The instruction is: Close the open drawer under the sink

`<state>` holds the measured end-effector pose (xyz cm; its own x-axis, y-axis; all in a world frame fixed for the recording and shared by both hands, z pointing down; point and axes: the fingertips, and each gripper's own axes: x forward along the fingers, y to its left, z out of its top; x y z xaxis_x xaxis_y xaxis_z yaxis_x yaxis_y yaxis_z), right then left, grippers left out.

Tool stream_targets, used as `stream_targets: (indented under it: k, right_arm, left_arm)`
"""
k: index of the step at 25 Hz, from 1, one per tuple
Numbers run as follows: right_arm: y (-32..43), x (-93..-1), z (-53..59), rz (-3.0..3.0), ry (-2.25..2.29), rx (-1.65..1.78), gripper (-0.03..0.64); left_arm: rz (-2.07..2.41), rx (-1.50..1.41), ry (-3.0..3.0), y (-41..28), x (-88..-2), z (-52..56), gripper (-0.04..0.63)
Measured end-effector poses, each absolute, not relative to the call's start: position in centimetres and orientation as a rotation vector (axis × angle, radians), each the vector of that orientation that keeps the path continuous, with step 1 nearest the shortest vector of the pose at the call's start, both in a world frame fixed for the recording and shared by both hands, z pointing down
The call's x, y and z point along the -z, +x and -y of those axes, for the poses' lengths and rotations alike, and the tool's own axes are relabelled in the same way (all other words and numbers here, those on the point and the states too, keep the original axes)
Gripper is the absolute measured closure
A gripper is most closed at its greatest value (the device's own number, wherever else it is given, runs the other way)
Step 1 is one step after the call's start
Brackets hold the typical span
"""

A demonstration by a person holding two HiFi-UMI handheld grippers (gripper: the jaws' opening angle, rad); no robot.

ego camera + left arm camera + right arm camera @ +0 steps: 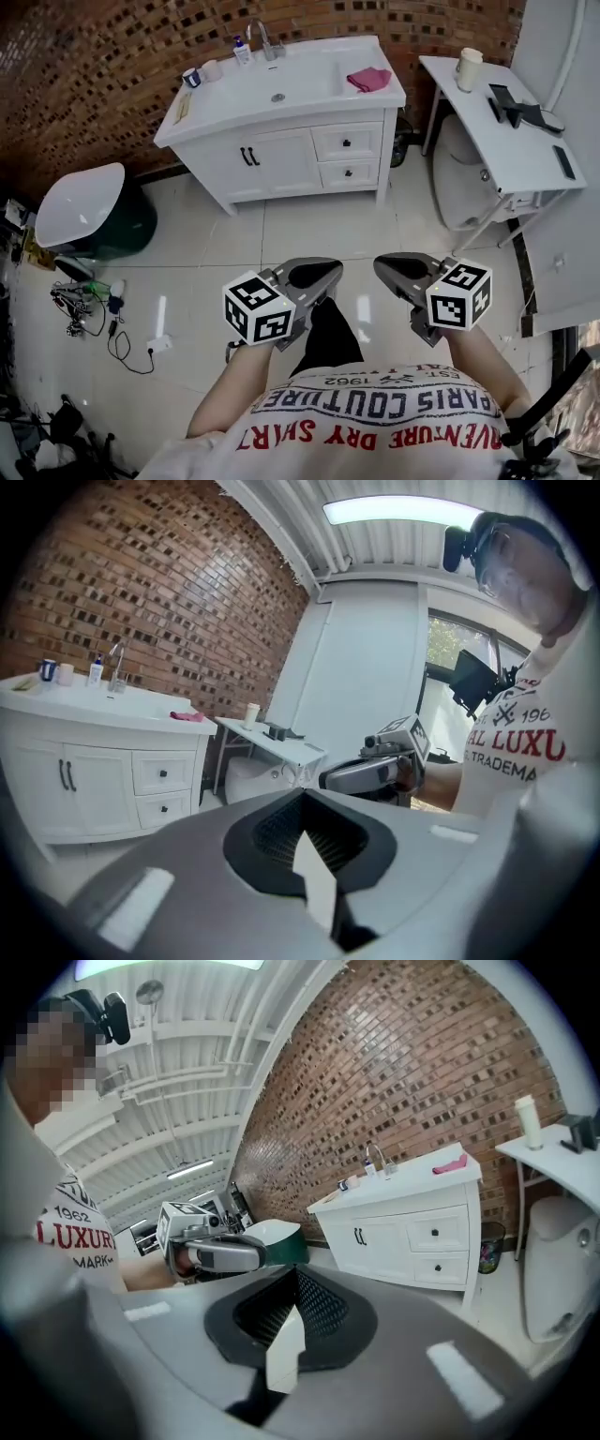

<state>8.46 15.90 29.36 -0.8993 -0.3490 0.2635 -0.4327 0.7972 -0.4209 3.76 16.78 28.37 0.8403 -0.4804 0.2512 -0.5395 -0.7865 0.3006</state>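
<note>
The white vanity with its sink stands against the brick wall, a few steps ahead of me. Its two small drawers, upper and lower, sit right of the double doors; from here both fronts look about flush. They also show as the upper drawer in the left gripper view and the upper drawer in the right gripper view. My left gripper and right gripper are held at waist height, tips facing each other, far from the vanity. Both are shut on nothing, left gripper and right gripper.
A white and green toilet stands at the left. A white side table with a cup stands at the right, a white fixture under it. A pink cloth lies on the counter. Cables lie on the tiled floor.
</note>
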Motion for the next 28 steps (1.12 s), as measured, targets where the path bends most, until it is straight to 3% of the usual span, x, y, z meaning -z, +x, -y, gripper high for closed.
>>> stream_targets:
  k: [9,28]
  right_arm:
    - [11.7,-21.9,-25.3,2.876,0.653,-0.695,0.611]
    - [10.2,-21.4,-28.0,2.873,0.65,-0.745,0.611]
  left_arm:
    - [0.778,-0.26,2.728,6.4,-21.5,-26.4,0.611]
    - [0.738,-0.235,2.757,6.3,-20.1,-29.0,0.611]
